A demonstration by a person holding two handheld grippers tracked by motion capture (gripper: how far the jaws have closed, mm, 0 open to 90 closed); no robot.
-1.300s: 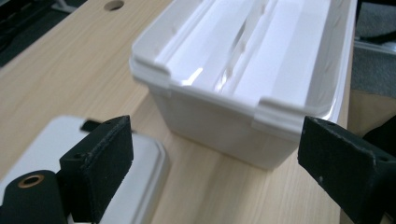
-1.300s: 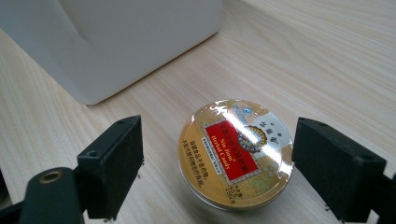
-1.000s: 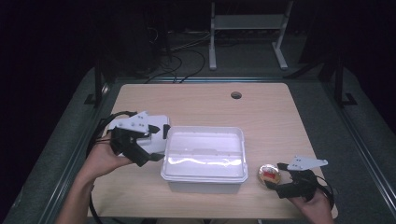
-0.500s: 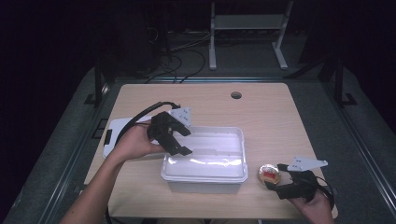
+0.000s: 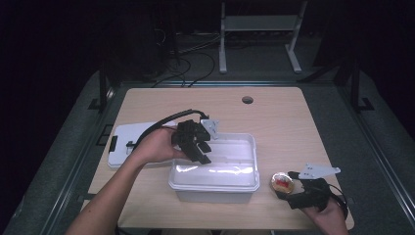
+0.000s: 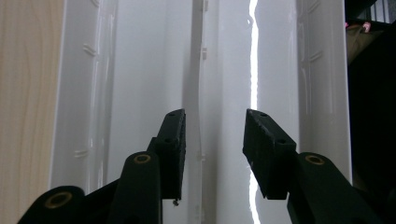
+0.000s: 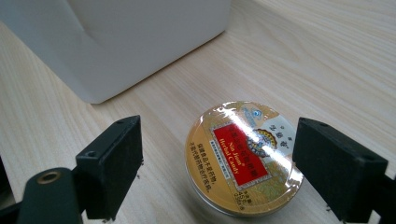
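- The candy tin [image 7: 243, 158], round and gold with a red label, lies flat on the bench [image 5: 293, 127] near its front right corner, just to the right of the white plastic bin [image 5: 247, 183] and apart from it.
- The right tool [image 5: 293, 193] sits low at the bench, its jaws spread wide, one on either side of the tin; in the right gripper view there is bare wood between each pad and the tin's rim, so it is released and grips nothing.
- The left tool [image 5: 200, 152] hangs over the left part of the open bin, pointing down into it.
- Its jaws have just been closing and now stand partly apart; in the left gripper view nothing is between them, and the bin's white floor and ribbed walls lie beyond.
- The bin's white lid [image 5: 122, 142] lies flat on the bench to the left of the bin, partly behind the person's left hand [image 5: 156, 147].
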